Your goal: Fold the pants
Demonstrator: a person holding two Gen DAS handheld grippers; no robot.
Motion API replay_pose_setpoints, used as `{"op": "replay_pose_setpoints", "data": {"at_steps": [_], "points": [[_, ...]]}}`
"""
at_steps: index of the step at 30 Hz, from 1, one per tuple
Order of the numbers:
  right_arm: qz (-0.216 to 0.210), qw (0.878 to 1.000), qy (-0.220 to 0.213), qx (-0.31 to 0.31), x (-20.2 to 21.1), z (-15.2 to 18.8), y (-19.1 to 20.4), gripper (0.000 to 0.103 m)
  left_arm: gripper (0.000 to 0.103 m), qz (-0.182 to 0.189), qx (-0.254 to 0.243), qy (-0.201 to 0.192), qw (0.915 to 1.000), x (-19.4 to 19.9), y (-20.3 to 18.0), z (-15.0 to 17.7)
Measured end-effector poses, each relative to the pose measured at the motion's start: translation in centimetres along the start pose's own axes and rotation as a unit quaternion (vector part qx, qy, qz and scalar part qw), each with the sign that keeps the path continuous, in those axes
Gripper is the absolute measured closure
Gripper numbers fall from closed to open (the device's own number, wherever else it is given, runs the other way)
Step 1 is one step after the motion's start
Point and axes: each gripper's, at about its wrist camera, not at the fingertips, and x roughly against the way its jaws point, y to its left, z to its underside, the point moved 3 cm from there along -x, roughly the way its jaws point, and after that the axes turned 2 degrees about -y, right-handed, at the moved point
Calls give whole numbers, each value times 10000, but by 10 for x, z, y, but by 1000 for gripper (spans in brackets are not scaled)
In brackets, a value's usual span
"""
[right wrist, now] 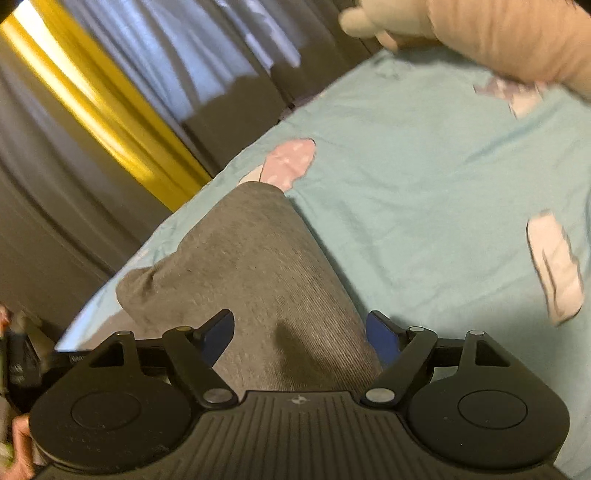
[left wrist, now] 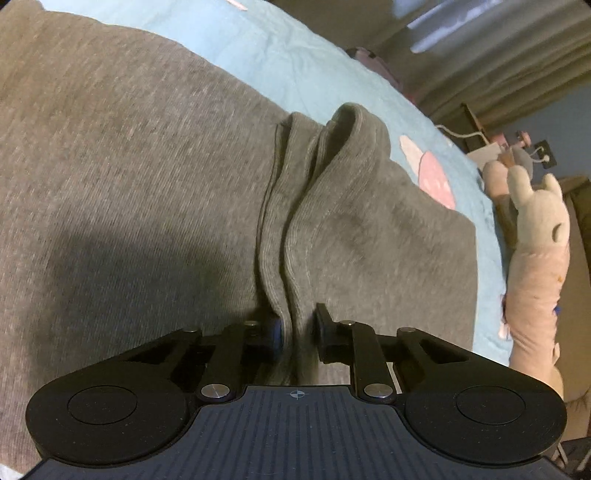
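Observation:
Grey knit pants (left wrist: 147, 192) lie spread over a light blue bedsheet (left wrist: 295, 62). In the left wrist view my left gripper (left wrist: 298, 328) is shut on a bunched ridge of the pants' edge (left wrist: 280, 229), which runs away from the jaws in folds. In the right wrist view my right gripper (right wrist: 301, 332) is open, its fingers wide apart on either side of a grey part of the pants (right wrist: 251, 266) that lies on the bedsheet (right wrist: 424, 177). The fabric passes between the fingers without being pinched.
A pink and cream plush toy (left wrist: 535, 266) lies at the bed's right edge and also shows in the right wrist view (right wrist: 498, 33). Curtains (right wrist: 129, 74) with a yellow strip hang beyond the bed. The sheet has pink and white printed patches (right wrist: 291, 162).

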Motion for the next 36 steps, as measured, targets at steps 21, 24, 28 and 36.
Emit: {"op": "replay_pose_setpoints", "data": {"at_steps": [21,24,28,36], "points": [[-76,9996,215,144,-6,6,5,18,86,-319,-529,-612,9962,72,2,-8],[-46,9993,272,254,-9,7,8,18,86,-448,-614,-675,9948,77,6,-9],[-20,9984,369,425,-13,9,14,18,86,-542,-652,-857,9927,89,10,-14],[86,9966,627,531,-26,12,17,18,68,-893,-1276,-1184,9807,98,8,-23]]}}
